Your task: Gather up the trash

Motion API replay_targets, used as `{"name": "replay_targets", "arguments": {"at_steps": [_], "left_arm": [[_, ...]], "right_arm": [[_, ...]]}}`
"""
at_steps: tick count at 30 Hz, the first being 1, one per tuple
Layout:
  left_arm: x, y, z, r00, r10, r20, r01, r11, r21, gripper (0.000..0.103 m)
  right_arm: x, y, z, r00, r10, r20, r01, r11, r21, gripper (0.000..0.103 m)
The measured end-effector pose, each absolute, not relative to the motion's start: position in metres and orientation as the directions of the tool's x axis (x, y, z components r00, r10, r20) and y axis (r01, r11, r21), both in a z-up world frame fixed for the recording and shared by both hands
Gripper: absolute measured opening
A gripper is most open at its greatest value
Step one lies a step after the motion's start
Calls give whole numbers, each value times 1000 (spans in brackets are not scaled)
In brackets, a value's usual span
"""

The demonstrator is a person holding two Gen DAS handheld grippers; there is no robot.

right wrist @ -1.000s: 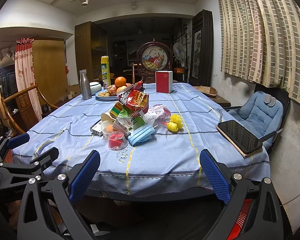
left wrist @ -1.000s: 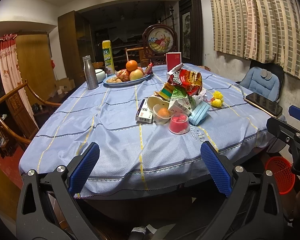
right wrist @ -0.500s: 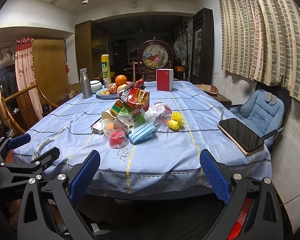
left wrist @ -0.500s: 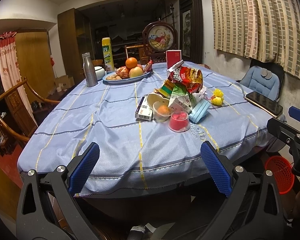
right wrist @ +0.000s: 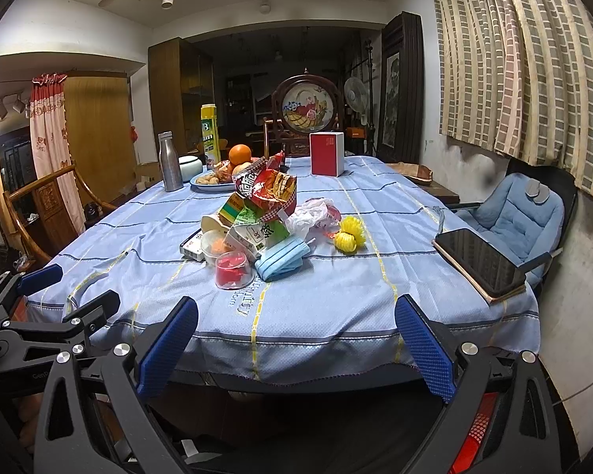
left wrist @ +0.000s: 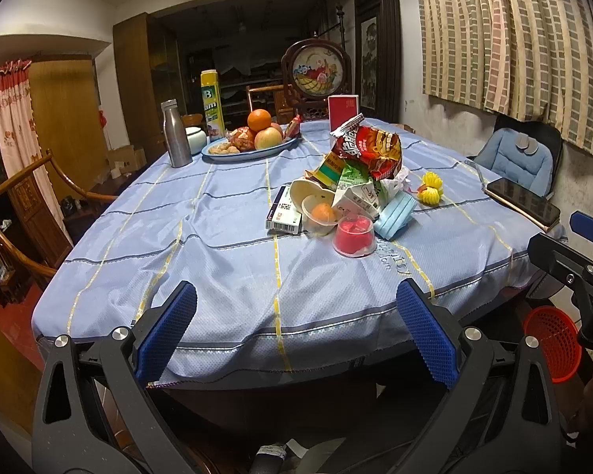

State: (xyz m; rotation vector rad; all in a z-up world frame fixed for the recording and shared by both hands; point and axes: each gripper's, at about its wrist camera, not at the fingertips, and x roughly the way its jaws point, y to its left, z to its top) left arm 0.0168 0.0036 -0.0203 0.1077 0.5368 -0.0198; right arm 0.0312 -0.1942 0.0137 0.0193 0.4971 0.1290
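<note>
Trash pile (left wrist: 348, 197) sits mid-table, a bit toward the near edge, on the blue cloth (left wrist: 217, 245). We see a red chip bag (left wrist: 369, 150) on top, green-white carton (left wrist: 355, 193) under it, blue mask (left wrist: 395, 213) on the right side, red cup (left wrist: 354, 235) nearest us, clear cup with something orange (left wrist: 320, 213) beside it, flat box (left wrist: 284, 213) on the left side. White plastic wrap (right wrist: 312, 213) and a yellow pompom thing (right wrist: 350, 237) lie just right of the pile.

Far edge: fruit plate (left wrist: 253, 150), steel bottle (left wrist: 176, 138), yellow can (left wrist: 212, 104), red box (left wrist: 343, 107). Tablet (right wrist: 480, 262) at the right edge, partly overhanging. Red basket (left wrist: 553, 339) on the floor below the right corner.

Our left gripper (left wrist: 296, 328) hangs off the near edge, jaws wide apart, nothing between them. Right gripper (right wrist: 296, 339) same: short of the near edge, jaws spread, holding nothing. Both well apart from the pile.
</note>
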Motion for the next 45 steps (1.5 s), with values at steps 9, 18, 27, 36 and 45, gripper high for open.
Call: {"name": "replay_targets", "arguments": {"at_steps": [9, 18, 27, 36, 45], "left_arm": [[24, 8, -27, 845, -1, -534, 54, 995, 84, 97], [60, 24, -54, 782, -26, -623, 58, 998, 32, 97], [132, 22, -81, 687, -80, -722, 80, 996, -34, 97], [181, 29, -80, 691, -54, -721, 47, 998, -29, 97], [186, 31, -88, 685, -81, -724, 91, 995, -25, 97]], "right_arm": [[38, -194, 7, 859, 128, -496, -117, 992, 52, 97], [66, -207, -24, 807, 134, -575, -94, 991, 100, 97], [112, -210, -50, 757, 172, -630, -107, 984, 141, 97], [202, -185, -56, 682, 297, -668, -187, 954, 233, 96], [260, -174, -72, 605, 385, -697, -154, 915, 372, 65]]}}
